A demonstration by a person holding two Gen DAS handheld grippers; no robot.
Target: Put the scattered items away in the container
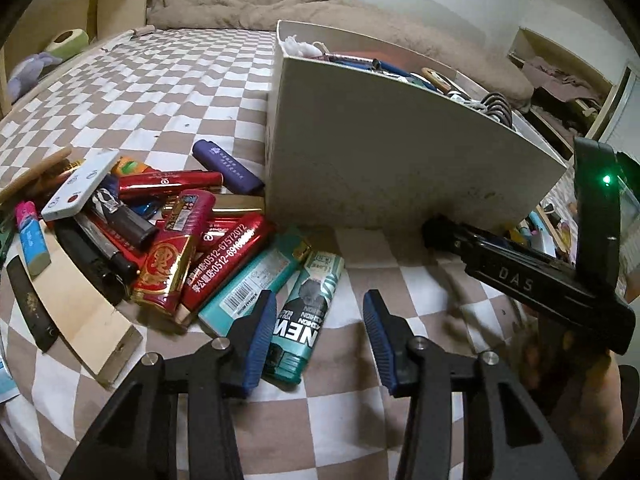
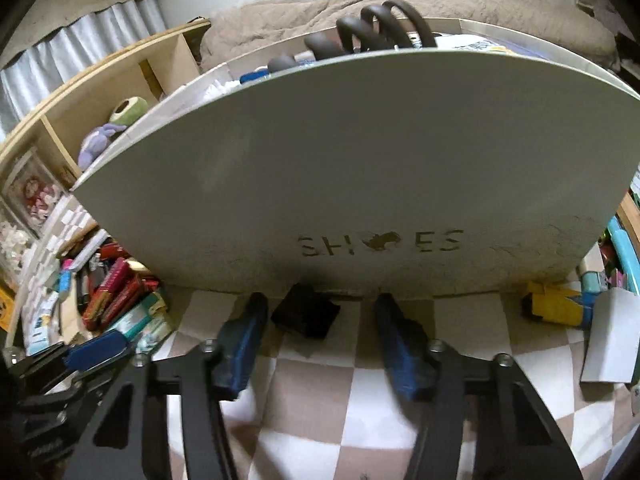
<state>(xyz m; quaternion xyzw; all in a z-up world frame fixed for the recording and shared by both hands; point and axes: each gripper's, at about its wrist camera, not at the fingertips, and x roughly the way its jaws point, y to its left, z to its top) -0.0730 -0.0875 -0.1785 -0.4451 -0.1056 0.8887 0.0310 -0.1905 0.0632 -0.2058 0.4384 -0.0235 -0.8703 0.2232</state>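
Observation:
A white shoe box [image 1: 384,152] stands on the checkered bed, holding pens and a black coiled thing [image 1: 498,106]. It fills the right wrist view [image 2: 360,160], marked "SHOES". A pile of lighters [image 1: 168,240] lies left of the box. My left gripper [image 1: 320,332] is open, its left finger over a teal lighter [image 1: 308,312]. My right gripper [image 2: 320,328] is open just in front of the box wall, with a small black item [image 2: 308,316] on the bed between its fingers. The right gripper's body shows in the left wrist view [image 1: 532,276].
A purple lighter [image 1: 228,166], a white remote [image 1: 78,190] and a wooden board [image 1: 84,312] lie with the pile. A yellow item [image 2: 556,304] and a grey card [image 2: 608,340] lie at the right. A wooden shelf [image 2: 100,100] with plush toys stands behind the bed.

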